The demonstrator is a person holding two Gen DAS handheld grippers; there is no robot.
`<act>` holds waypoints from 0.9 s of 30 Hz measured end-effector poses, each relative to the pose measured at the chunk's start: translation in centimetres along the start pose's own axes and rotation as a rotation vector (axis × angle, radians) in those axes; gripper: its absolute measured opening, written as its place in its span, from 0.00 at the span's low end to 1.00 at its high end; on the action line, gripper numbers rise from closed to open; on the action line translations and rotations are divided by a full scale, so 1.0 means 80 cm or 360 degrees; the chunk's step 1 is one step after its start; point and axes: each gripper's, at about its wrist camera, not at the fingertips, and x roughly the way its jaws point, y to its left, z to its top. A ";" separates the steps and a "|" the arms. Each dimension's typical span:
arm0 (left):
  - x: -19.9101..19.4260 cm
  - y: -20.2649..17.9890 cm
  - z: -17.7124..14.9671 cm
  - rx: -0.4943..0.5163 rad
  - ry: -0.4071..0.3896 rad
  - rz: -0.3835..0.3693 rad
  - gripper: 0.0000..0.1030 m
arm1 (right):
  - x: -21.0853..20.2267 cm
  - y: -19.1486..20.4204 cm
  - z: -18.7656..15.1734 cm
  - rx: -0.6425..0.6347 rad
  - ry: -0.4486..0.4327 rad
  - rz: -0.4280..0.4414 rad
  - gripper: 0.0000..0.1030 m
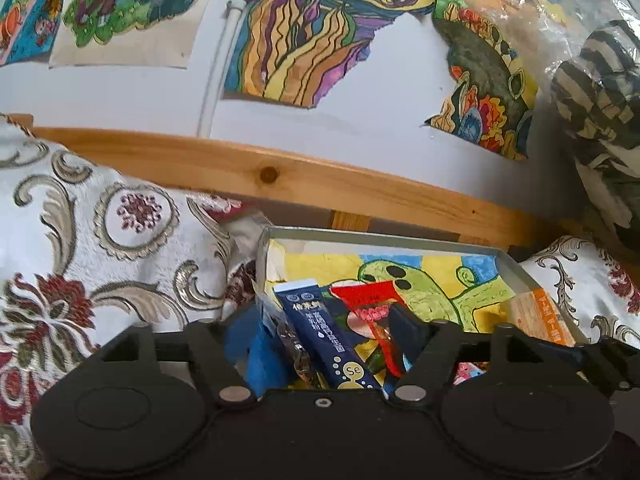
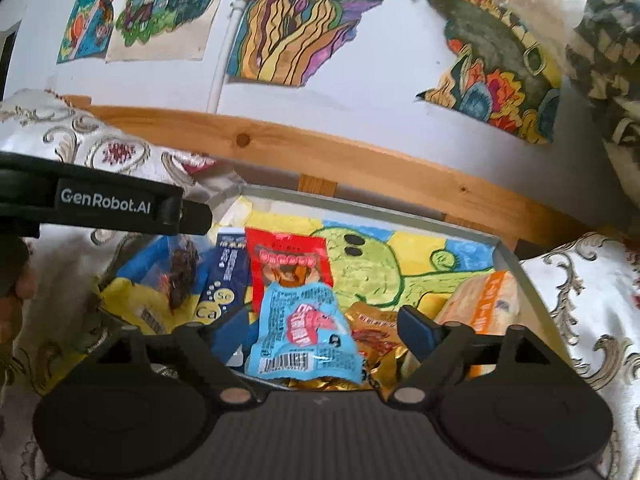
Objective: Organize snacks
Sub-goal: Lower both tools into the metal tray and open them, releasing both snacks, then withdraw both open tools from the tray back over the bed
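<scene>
Two grippers: yours, both over the box (image 2: 505, 256) at lower centre.
Left gripper (image 1: 332, 336): fingers spread, gripping nothing.
Right gripper (image 2: 324, 330): fingers spread around light-blue packet (image 2: 304, 336); grip unclear.

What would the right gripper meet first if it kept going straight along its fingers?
Most likely the light blue snack packet, which lies between the fingers of the open right gripper and nearest the camera. The red packet sits beyond it in the box. Depth is hard to judge here.
</scene>
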 end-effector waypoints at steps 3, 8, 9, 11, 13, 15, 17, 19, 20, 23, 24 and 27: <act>-0.017 -0.001 0.008 -0.0011 -0.0025 0.0027 0.87 | -0.020 -0.006 0.007 -0.0003 -0.0044 -0.0019 0.92; -0.053 -0.002 0.020 -0.0030 -0.0066 0.0078 0.98 | -0.058 -0.024 0.016 0.0049 -0.0106 -0.0028 0.99; -0.061 -0.002 0.022 -0.0028 -0.0070 0.0089 0.99 | -0.066 -0.028 0.017 0.0066 -0.0112 -0.0030 1.00; -0.076 -0.002 0.025 -0.0030 -0.0076 0.0112 0.99 | -0.080 -0.034 0.019 0.0094 -0.0122 -0.0037 1.00; -0.093 -0.002 0.027 -0.0045 -0.0083 0.0134 0.99 | -0.095 -0.040 0.019 0.0122 -0.0128 -0.0042 1.00; -0.111 -0.003 0.027 -0.0053 -0.0093 0.0157 0.99 | -0.111 -0.046 0.018 0.0151 -0.0126 -0.0044 1.00; -0.129 -0.005 0.024 -0.0047 -0.0102 0.0178 0.99 | -0.125 -0.051 0.015 0.0167 -0.0121 -0.0043 1.00; -0.146 -0.008 0.019 -0.0037 -0.0108 0.0197 0.99 | -0.140 -0.054 0.012 0.0168 -0.0123 -0.0047 1.00; -0.154 -0.009 0.017 -0.0030 -0.0105 0.0206 0.99 | -0.147 -0.055 0.011 0.0166 -0.0124 -0.0048 1.00; -0.176 -0.013 0.007 -0.0019 -0.0087 0.0215 0.99 | -0.170 -0.057 0.008 0.0169 -0.0129 -0.0043 1.00; -0.184 -0.015 0.004 -0.0016 -0.0078 0.0213 0.99 | -0.179 -0.058 0.006 0.0168 -0.0130 -0.0040 1.00; -0.205 -0.020 -0.009 0.0000 -0.0048 0.0207 0.99 | -0.201 -0.056 0.001 0.0151 -0.0127 -0.0040 1.00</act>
